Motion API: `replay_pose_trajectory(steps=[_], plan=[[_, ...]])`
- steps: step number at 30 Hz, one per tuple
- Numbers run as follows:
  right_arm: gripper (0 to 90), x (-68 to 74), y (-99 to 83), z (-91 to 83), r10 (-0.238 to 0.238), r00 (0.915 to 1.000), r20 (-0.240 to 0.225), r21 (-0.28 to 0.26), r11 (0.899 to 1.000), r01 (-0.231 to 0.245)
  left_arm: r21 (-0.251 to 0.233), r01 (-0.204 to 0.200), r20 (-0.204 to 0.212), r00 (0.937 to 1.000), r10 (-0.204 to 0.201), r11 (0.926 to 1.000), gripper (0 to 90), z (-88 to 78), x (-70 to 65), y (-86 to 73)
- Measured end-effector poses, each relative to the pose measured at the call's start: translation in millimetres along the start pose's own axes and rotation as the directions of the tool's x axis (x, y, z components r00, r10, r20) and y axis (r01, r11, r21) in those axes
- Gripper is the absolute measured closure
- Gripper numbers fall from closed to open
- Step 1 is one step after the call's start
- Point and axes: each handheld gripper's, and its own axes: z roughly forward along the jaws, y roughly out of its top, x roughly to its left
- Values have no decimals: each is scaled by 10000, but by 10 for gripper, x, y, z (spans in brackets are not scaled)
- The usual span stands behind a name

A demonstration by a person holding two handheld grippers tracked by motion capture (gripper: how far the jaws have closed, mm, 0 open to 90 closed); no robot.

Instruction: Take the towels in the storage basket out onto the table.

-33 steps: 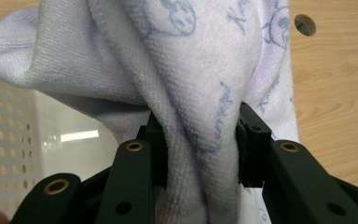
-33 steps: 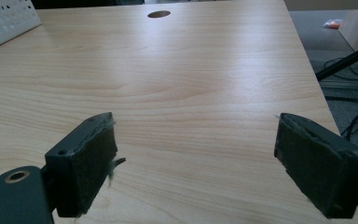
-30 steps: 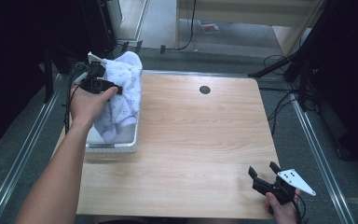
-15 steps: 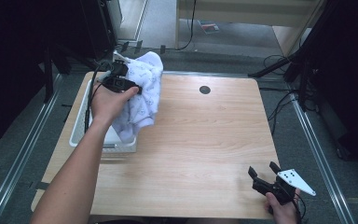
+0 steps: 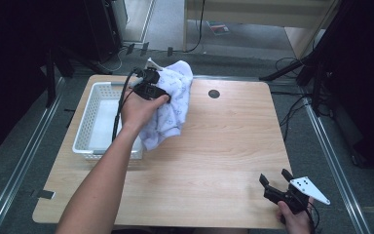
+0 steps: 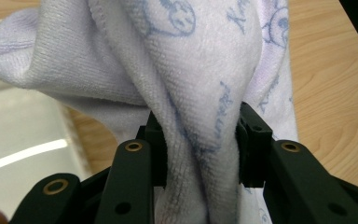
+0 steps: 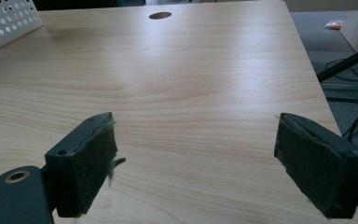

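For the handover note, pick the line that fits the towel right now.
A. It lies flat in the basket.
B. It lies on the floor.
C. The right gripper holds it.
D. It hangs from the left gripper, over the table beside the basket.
D: the left gripper is clamped on a fold of the towel, which hangs over the table just right of the basket.

The wooden table (image 5: pixel 224 146) is bare and open from its middle to the right edge, with only a small round hole (image 5: pixel 214 93) near the far side. At the left, the white basket (image 5: pixel 88 108) and the hanging towel (image 5: pixel 173 105) block the way.
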Motion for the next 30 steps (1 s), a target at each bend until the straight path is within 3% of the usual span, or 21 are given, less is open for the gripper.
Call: replay_pose_trajectory(steps=[10,15,18,19,21,22,24,26,29,30], plan=[[131,-1,0,-2,11,10000,1,-13,10000,-11,483,-461,447,9980,440,9978,647,406,-389,-22],[131,-1,-1,-4,27,10000,1,-33,10000,-27,641,-489,620,9971,449,9967,645,560,-496,-54],[131,-2,-1,-5,11,10000,-8,-28,10000,-11,638,-311,988,9948,247,9975,633,683,-556,-95],[131,-2,-1,-5,19,10000,-13,-35,10000,-19,721,-395,1273,9914,301,9966,627,723,-565,-110],[131,-3,-1,-4,31,10000,-30,-46,10000,-31,665,-425,1397,9897,329,9969,594,785,-605,-132],[131,-3,-1,-5,33,10000,-37,-49,10000,-33,821,-497,1427,9891,377,9954,508,811,-627,-140],[131,-3,-2,-5,31,10000,-30,-57,10000,-31,425,-226,1641,9863,153,9988,402,808,-669,-150],[131,-4,-2,-6,33,10000,-35,-69,10000,-33,217,232,2249,9740,-275,9995,278,770,-659,-135],[131,-4,-1,-6,29,10000,-41,-57,10000,-29,251,350,2418,9695,-400,9991,140,727,-657,-124],[131,-4,-2,-6,30,10000,-45,-66,10000,-31,229,288,2327,9720,-334,9993,93,700,-652,-125]])
